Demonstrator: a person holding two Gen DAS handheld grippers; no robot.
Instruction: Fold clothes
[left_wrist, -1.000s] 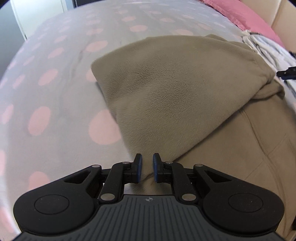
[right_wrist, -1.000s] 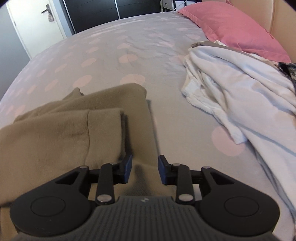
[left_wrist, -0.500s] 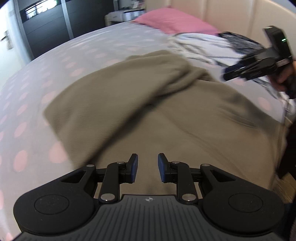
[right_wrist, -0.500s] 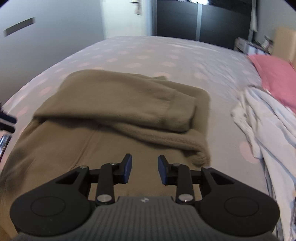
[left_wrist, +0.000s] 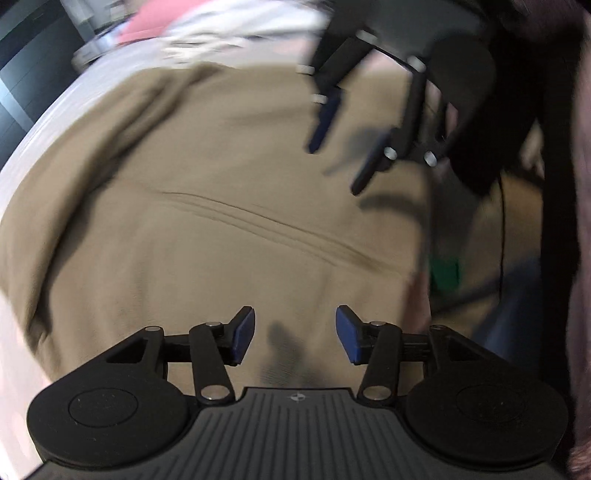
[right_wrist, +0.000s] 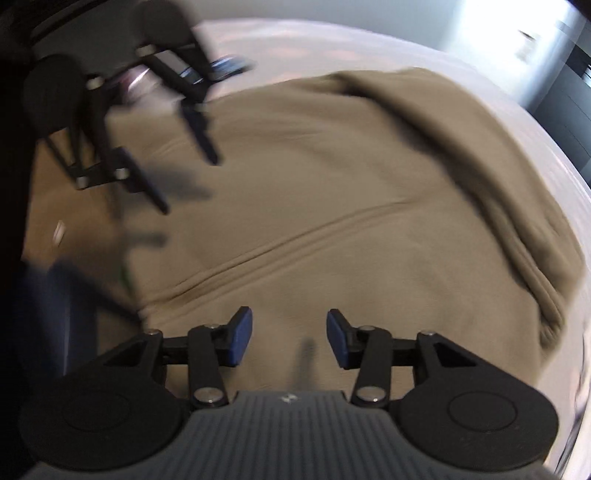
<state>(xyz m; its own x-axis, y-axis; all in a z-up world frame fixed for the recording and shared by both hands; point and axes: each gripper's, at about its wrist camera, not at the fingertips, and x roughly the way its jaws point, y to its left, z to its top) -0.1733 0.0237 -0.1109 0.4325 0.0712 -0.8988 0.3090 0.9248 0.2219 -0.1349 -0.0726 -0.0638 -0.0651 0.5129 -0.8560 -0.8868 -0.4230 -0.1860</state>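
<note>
Spreading across nearly the whole of both wrist views, the olive-brown fleece garment (left_wrist: 229, 206) lies flat on the pale grey bedspread with pink dots (right_wrist: 417, 48), a long stitched seam (left_wrist: 280, 225) running diagonally over its middle and a thicker folded band of the same fleece (right_wrist: 509, 206) along its far edge. Half a second ago the garment was seen from farther back, with bedspread visible all round it; now both cameras sit low and close above the fleece, and the frames are smeared with motion blur. The left gripper (left_wrist: 294, 334) hangs just above the near part of the garment with its blue-padded fingers (left_wrist: 242, 334) spread well apart and nothing between them, wider than they stood in the earlier frame. The right gripper (right_wrist: 289, 339) is likewise just above the fleece, its blue pads (right_wrist: 240, 338) parted and empty, also wider than before. Each gripper shows in the other's view, over the garment: the right one (left_wrist: 345, 147) at upper right of the seam from the left camera, the left one (right_wrist: 184, 173) at upper left of the seam from the right camera, both much nearer than earlier. Beyond the garment's far edge, a blurred pile of white cloth (left_wrist: 236, 33) and a pink pillow (left_wrist: 142, 26) lie on the bedspread.
</note>
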